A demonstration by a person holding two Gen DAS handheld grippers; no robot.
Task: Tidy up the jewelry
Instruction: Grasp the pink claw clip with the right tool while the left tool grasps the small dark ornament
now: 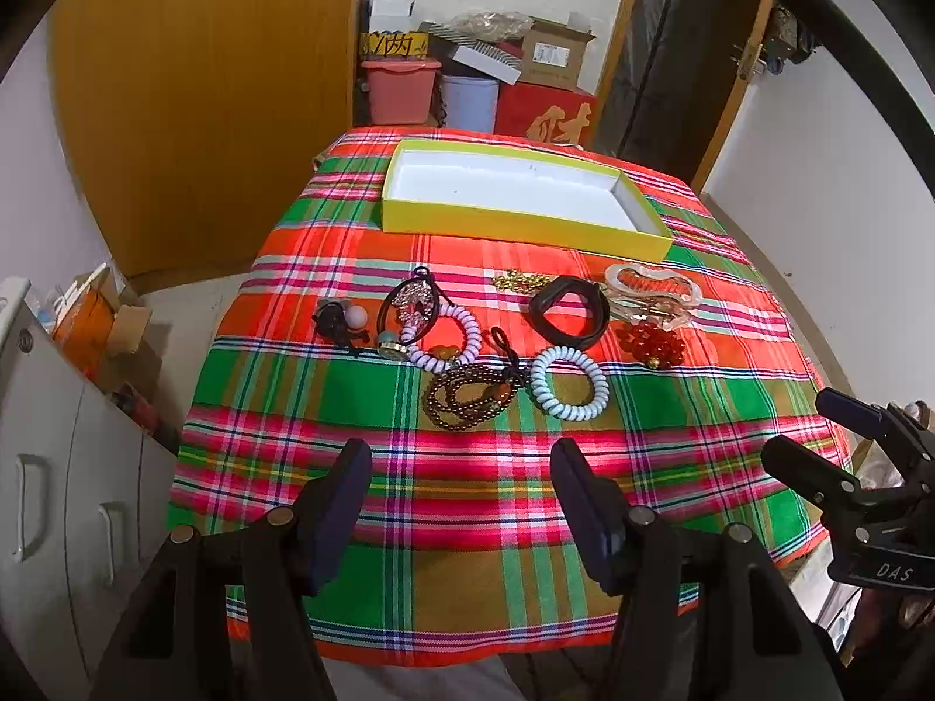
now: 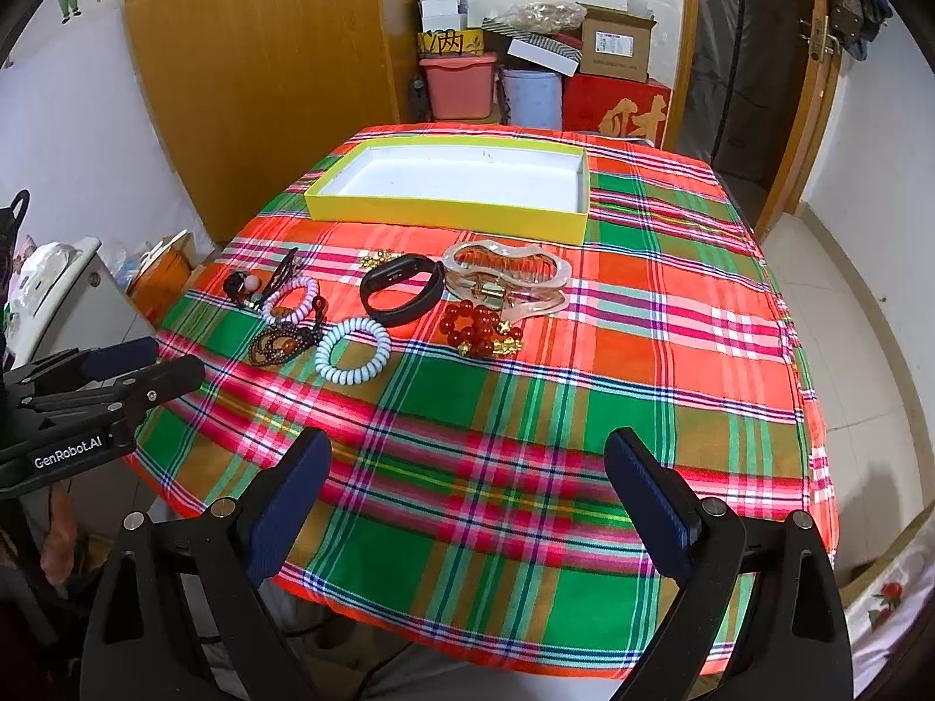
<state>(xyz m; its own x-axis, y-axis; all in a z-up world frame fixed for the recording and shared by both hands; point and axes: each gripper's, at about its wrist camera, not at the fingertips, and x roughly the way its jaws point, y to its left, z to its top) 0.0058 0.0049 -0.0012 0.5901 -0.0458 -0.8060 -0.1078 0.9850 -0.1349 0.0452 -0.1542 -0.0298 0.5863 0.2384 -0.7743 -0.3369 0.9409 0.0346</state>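
Observation:
An empty yellow box (image 1: 514,226) (image 2: 444,213) with a white inside sits at the far side of the plaid-covered table (image 1: 467,526) (image 2: 526,409). In front of it lie a pale blue coil bracelet (image 1: 596,377) (image 2: 327,371), a brown bead bracelet (image 1: 461,403) (image 2: 274,347), a black wristband (image 1: 570,330) (image 2: 403,292), red beads (image 1: 654,344) (image 2: 476,321), a clear hair claw (image 1: 651,289) (image 2: 505,274), a lilac coil tie (image 1: 447,339) (image 2: 289,301) and a gold chain (image 1: 520,280) (image 2: 377,259). My left gripper (image 1: 461,467) and right gripper (image 2: 467,461) are open and empty, above the table's near part.
Boxes, a pink bin (image 1: 400,87) and a red carton (image 2: 619,108) are stacked behind the table. A wooden wardrobe (image 2: 263,58) stands at the back left. A grey cabinet (image 1: 70,467) is to the left. A door (image 2: 812,87) is at the right.

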